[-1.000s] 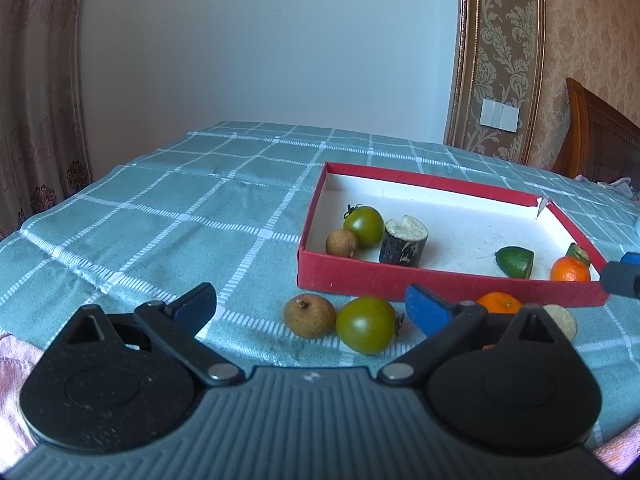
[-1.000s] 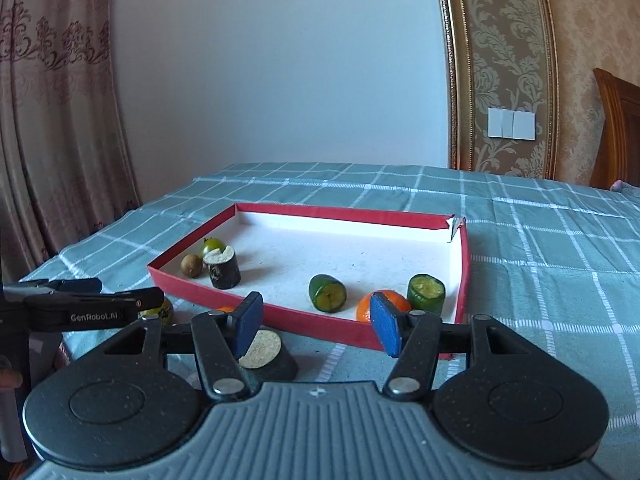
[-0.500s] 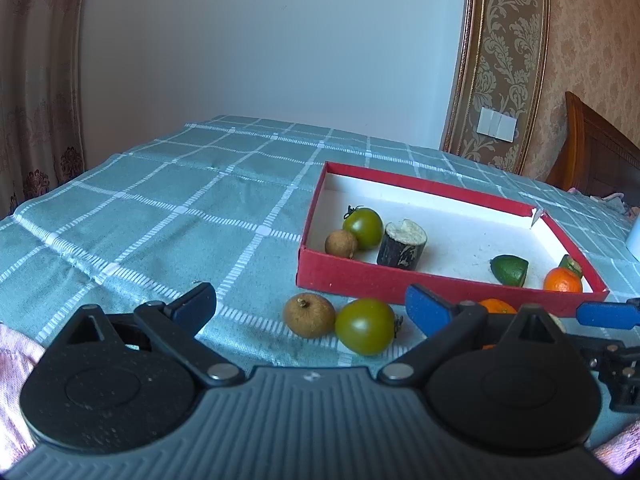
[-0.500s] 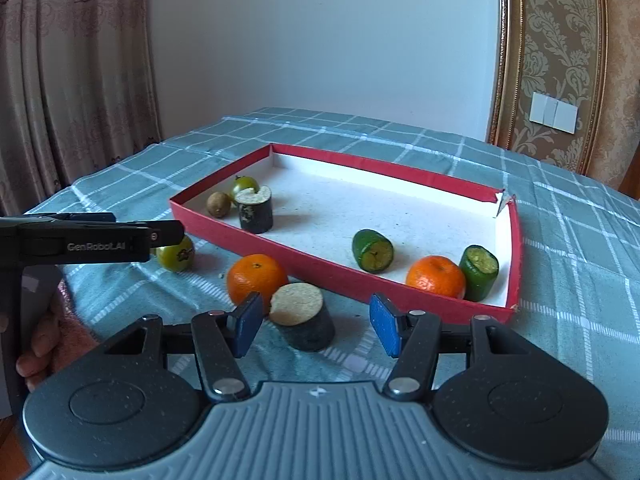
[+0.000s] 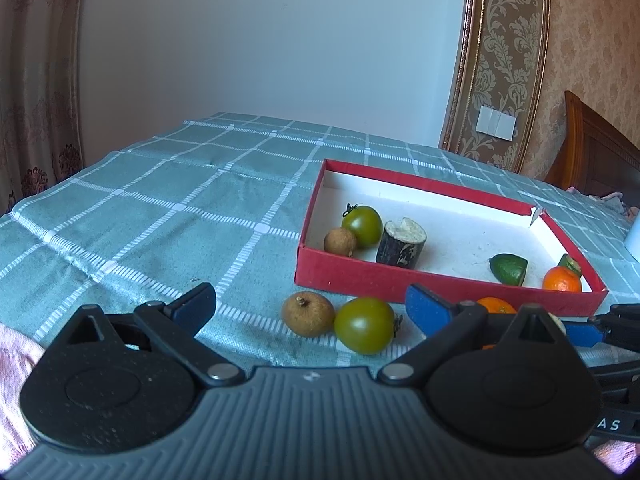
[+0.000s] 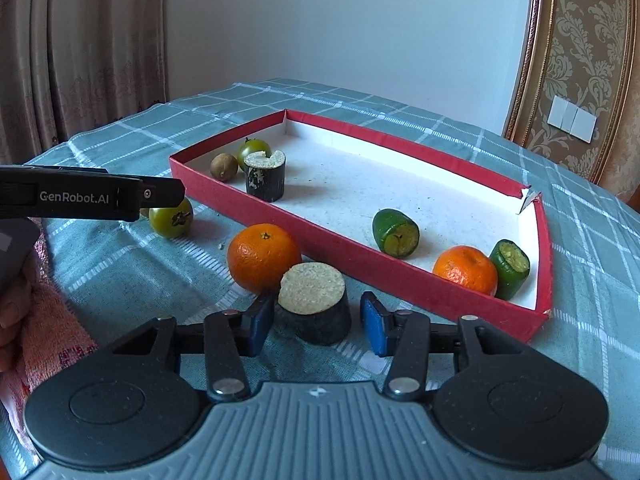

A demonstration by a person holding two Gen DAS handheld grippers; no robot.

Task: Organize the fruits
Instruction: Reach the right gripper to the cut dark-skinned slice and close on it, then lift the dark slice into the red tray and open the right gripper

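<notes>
Dark-skinned and pale-cut, the sugarcane stub [image 6: 314, 308] stands on the checked tablecloth [image 6: 120, 272] just outside the red tray [image 6: 360, 264], between the blue pads of the right gripper [image 6: 318, 322]; those jaws are closing, the left pad about touching the stub, the right pad a sliver clear. A mandarin [image 6: 262, 256] sits touching or nearly touching the stub's far side; if the pads close off-centre on the tapering wall, the stub could tip or squirt forward, knock the mandarin and roll it along the tray wall. The stub's rounded side may also slip as it lifts. The left gripper [image 5: 310, 308] hangs wide open and empty above a longan [image 5: 308, 313] and a green tomato [image 5: 365, 325]; a careless drop there would scatter both.
</notes>
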